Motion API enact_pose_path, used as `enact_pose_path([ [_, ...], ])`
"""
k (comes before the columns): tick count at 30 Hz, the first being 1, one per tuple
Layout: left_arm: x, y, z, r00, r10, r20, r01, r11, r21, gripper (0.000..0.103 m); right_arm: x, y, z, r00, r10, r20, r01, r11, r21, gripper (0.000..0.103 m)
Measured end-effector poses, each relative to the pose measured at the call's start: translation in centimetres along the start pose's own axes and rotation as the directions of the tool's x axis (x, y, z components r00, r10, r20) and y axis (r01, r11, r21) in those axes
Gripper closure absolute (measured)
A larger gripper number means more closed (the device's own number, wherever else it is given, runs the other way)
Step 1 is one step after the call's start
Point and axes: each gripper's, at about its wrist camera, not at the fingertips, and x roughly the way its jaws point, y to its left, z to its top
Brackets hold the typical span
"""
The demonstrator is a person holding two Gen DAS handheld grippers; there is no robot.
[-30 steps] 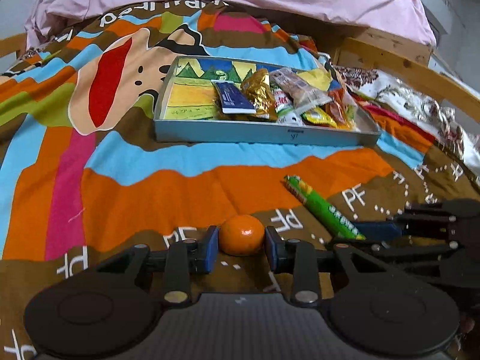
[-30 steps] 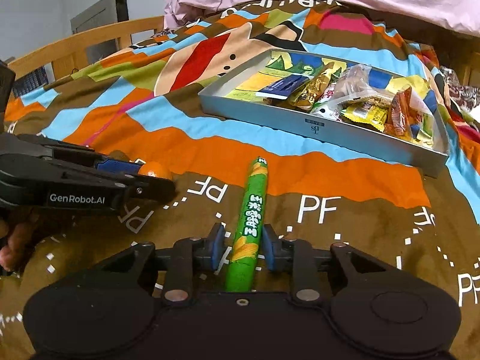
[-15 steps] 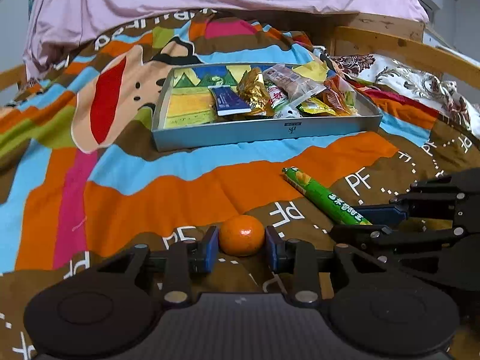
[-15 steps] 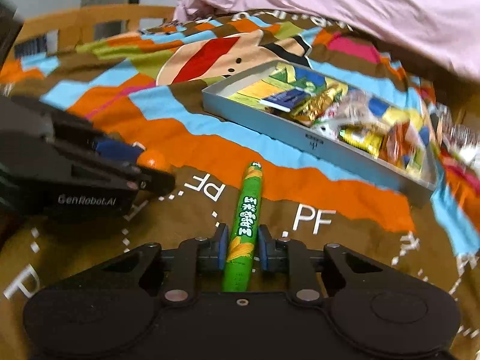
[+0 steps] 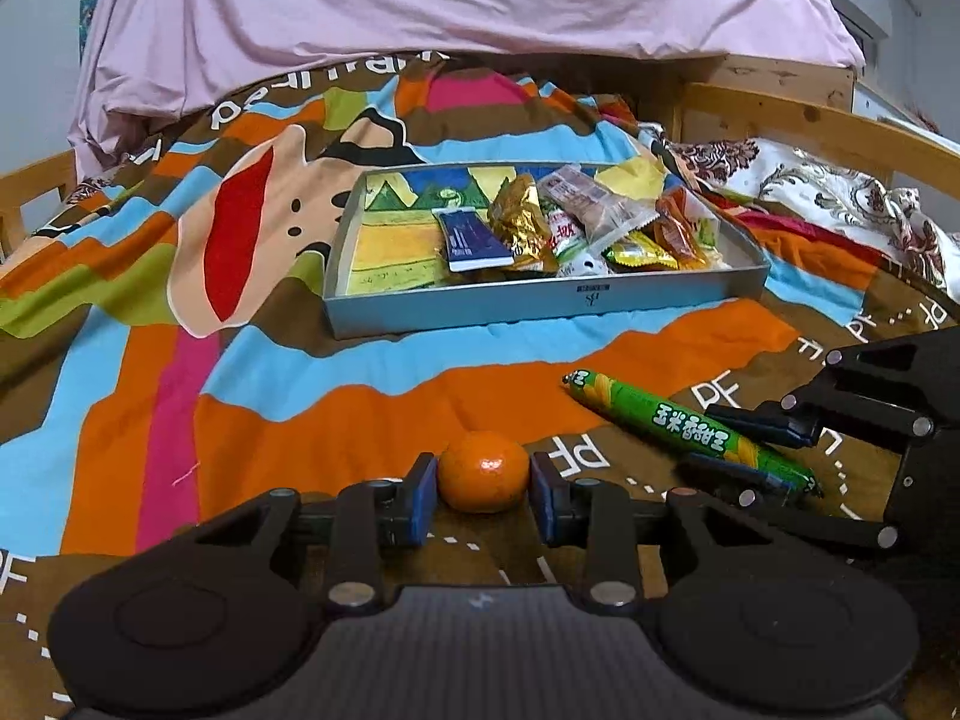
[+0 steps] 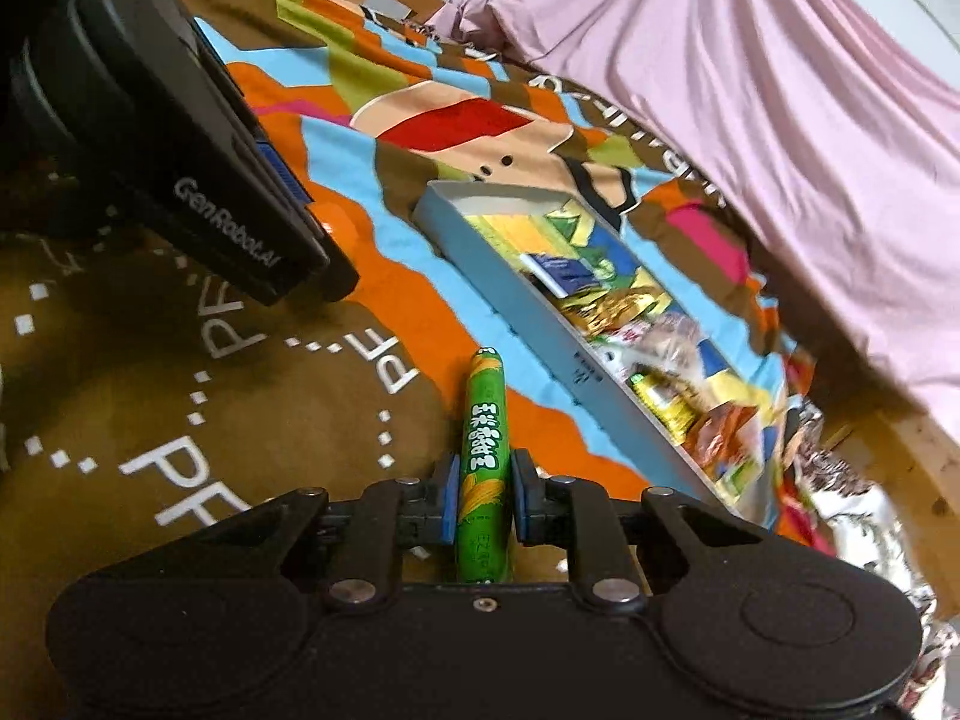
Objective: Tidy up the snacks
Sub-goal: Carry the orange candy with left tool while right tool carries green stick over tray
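At the bottom centre of the left wrist view, the left gripper (image 5: 483, 491) has its fingers closed on a small orange (image 5: 483, 471) just above the bedspread (image 5: 300, 420). The right gripper (image 6: 483, 495) clamps a green corn sausage stick (image 6: 483, 450). Farther back, mid-frame, the grey tray (image 5: 540, 303) holds packaged snacks (image 5: 564, 228).

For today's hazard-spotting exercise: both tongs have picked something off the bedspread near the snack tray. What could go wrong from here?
1. The orange is round and pinched only at its sides by the left tongs; it could roll out.
2. The right tongs hold the long green sausage stick near one end, so it may pivot or slip.
3. The tray is crowded on its right; added snacks might spill over.
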Motion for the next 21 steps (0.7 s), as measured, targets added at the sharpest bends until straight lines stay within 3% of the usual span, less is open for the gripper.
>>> enact_pose_path([
  [12, 0.2, 0.7, 0.7, 1.000, -0.005, 0.015, 0.006, 0.998, -0.070, 0.067, 1.4, -0.5, -0.1, 0.992, -0.086, 0.095, 0.092, 0.994, -0.052, 0.085],
  [21, 1.3, 1.9, 3.7, 0.999, 0.006, 0.048, 0.000, 0.993, -0.118, 0.067, 2.5, -3.3, 1.5, 0.967, -0.140, 0.214, 0.146, 0.989, -0.012, 0.085],
])
